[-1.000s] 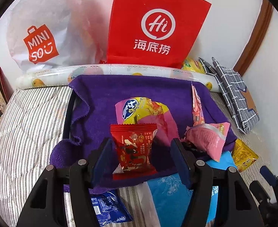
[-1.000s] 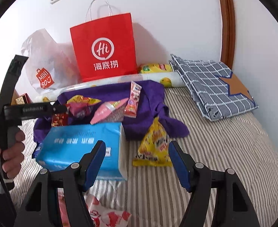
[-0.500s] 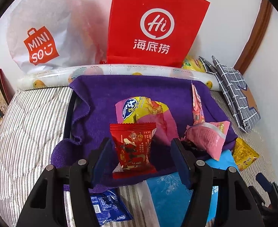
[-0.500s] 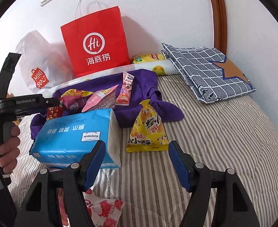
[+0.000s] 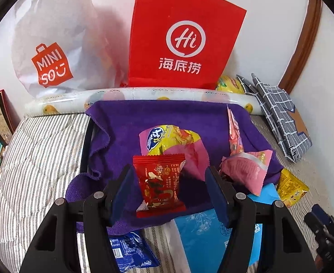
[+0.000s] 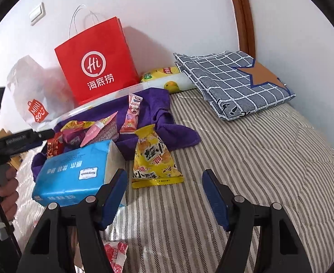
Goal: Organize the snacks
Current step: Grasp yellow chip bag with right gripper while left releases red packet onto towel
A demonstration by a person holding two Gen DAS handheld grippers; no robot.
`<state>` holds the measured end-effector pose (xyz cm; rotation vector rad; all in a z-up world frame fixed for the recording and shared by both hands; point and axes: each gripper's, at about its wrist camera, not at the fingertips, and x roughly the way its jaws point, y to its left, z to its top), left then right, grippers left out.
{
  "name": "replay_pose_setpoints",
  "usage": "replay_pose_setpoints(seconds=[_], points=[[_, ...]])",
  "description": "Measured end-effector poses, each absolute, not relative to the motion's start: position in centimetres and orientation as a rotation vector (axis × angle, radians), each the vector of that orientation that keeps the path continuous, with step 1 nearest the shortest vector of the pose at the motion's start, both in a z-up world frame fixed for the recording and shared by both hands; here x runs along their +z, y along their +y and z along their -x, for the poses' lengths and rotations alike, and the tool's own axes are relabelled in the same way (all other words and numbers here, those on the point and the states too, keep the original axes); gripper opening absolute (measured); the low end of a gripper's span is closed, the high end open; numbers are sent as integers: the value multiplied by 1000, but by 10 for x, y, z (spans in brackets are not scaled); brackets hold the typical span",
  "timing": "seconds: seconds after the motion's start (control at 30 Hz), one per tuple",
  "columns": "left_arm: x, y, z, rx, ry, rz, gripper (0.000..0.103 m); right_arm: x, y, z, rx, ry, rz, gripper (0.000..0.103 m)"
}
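The left gripper [image 5: 169, 191] hangs with fingers open around a red packet [image 5: 160, 185] lying on the purple towel [image 5: 126, 122], neither pad pressing it. The right gripper [image 6: 164, 195] is open and empty over the striped bed [image 6: 246, 159]; a yellow packet [image 6: 154, 159] lies just beyond, right of the blue tissue pack [image 6: 76, 170].

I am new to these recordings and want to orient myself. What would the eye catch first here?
First the bright red paper bag standing against the wall behind the bed. Next, the snack packets heaped on the purple towel in front of it, with a small red snack packet between the left gripper's open jaws.
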<state>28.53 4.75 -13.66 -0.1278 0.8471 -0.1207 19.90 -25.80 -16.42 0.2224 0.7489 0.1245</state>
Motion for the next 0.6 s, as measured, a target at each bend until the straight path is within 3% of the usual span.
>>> replay_pose_setpoints(seconds=[0.2,0.6], points=[[-140,52,-287,-129,860,162,64,-154,-243,-217,162,723,-159,66],[-137,49,-285,-141,850,156,64,-188,-231,-254,163,823,-118,66]])
